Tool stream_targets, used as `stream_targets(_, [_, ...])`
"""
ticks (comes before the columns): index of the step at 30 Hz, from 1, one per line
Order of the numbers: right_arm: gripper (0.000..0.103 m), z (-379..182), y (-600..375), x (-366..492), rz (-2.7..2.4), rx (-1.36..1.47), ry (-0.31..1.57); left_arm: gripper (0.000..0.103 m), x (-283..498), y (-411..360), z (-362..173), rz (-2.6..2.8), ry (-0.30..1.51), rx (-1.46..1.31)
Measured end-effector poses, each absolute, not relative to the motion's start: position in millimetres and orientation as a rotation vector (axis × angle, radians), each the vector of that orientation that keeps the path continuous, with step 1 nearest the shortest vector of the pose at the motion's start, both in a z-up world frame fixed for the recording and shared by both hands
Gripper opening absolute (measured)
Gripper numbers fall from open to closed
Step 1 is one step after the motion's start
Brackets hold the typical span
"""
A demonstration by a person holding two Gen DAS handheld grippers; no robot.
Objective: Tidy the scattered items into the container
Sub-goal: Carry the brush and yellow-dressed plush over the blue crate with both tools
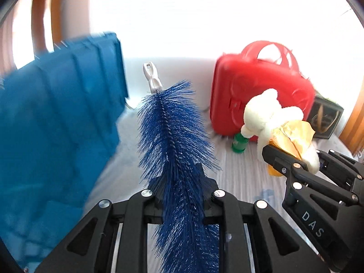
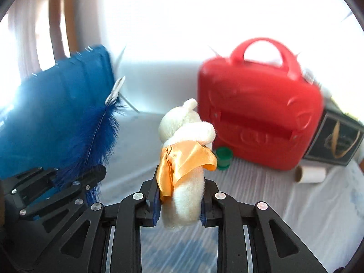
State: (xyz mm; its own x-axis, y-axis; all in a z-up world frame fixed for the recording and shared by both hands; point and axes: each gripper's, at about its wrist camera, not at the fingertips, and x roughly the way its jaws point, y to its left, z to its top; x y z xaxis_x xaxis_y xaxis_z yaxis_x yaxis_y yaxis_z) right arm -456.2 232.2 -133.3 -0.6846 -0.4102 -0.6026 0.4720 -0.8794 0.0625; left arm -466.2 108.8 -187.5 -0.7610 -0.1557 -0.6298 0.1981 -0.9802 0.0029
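The left gripper (image 1: 182, 195) is clenched on a blue brush (image 1: 175, 136) with long soft bristles. The brush sticks up through the middle of the left wrist view, and its white tip (image 1: 151, 76) points to the top of the frame. The right gripper (image 2: 179, 204) is clenched on a white stuffed toy (image 2: 186, 132) with a shiny orange ribbon (image 2: 184, 159) around it. The toy fills the middle of the right wrist view, up off the worktop (image 2: 284, 204). A big blue box (image 1: 56, 113) takes up the left side of both views and looks blurry. A red case (image 2: 257, 118) with a handle stands on the right, at the back of the worktop. A small green cup (image 2: 224, 158) sits just in front of the red case. A white roll (image 2: 311, 174) lies on the worktop at the right edge, near a dark box (image 2: 339, 138) with gold marks that is just beside the red case.
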Motion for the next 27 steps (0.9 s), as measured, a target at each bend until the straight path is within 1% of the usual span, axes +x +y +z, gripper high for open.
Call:
stream_targets(7, [0.025,-53.4,206.2,-379.9,-2.503,0.723,0.149,0.019,-384.5,88.7,-101.1,-2.789,0.091,0.863])
stream_targets(13, [0.025,1.8,161.0,-317.0,-2.441,0.612,0.14,0.019,-314.7,38.6,-40.4,-2.746,0.084,0.744])
stream_targets(20, [0.025,40.4,71.0,-260.5,-2.33,0.53,0.148,0.019,-249.0,-65.7,13.6,-2.632,0.044,0.655])
stream_targets(27, [0.025,51.5,-55.7,-218.8,-2.294,0.514,0.162,0.019,-221.9,-190.5,23.1,-2.63,0.023,0.704])
